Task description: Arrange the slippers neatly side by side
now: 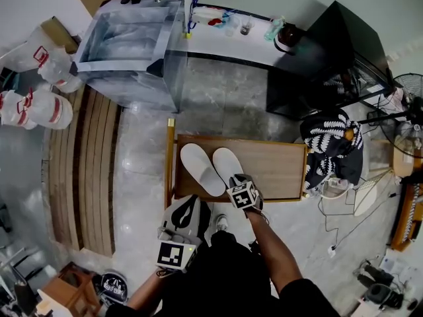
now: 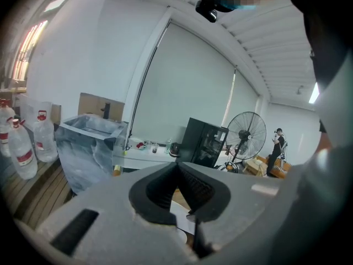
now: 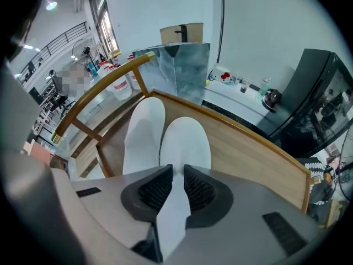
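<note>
Right claw [image 3: 177,173]: closed on the heel of the right slipper [image 3: 185,142]. The white material fills the gap between the two pads. In the head view this claw [image 1: 236,180] points steeply down at the near edge of the wooden surface [image 1: 277,167].

Left claw [image 2: 177,167]: jaws shut together, nothing between them. It is held off the surface, short of the near-left corner [image 1: 190,203], apart from both slippers.

Slippers: the left slipper [image 1: 201,167] and right slipper [image 1: 228,164] lie just beside each other on the left part of the surface. Toes point toward the far edge, heels toward the near edge. The right gripper view shows a thin dark line between their sides. The toe of the left slipper [image 3: 140,131] reaches slightly farther than the right one.

Clearance: the left slipper lies close to the left edge, where a wooden rail [image 1: 170,157] runs. Bare wood [image 3: 248,159] spans from the right slipper to the right edge.
</note>
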Action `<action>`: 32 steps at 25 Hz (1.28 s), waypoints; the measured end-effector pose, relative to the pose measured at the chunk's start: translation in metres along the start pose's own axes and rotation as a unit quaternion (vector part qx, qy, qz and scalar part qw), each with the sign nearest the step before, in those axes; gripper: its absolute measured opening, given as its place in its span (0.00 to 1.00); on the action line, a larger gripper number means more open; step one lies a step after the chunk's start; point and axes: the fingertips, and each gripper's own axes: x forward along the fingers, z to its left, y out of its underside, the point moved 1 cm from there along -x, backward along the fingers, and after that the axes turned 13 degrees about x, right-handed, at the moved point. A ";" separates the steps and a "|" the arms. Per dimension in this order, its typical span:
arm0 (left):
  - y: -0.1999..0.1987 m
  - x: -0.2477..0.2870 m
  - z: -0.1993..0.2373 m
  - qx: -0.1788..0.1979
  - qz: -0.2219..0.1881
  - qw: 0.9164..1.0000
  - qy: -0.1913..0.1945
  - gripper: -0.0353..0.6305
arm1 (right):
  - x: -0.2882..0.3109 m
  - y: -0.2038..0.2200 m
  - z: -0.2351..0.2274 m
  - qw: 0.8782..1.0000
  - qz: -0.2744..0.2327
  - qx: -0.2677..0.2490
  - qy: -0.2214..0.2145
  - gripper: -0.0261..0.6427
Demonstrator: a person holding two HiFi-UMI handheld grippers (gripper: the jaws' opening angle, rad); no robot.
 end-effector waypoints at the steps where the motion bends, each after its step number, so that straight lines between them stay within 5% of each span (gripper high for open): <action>1: 0.000 0.001 0.002 0.001 0.000 1.000 0.002 0.08 | 0.001 0.000 -0.001 1.000 0.001 0.002 0.001 0.13; 12: -0.004 0.009 0.022 0.013 -0.010 1.000 0.013 0.08 | -0.007 -0.011 -0.003 0.999 -0.003 0.035 0.004 0.08; 32: -0.031 0.021 -0.035 0.031 -0.022 0.999 0.024 0.08 | -0.055 -0.006 -0.033 0.982 -0.070 0.174 -0.035 0.08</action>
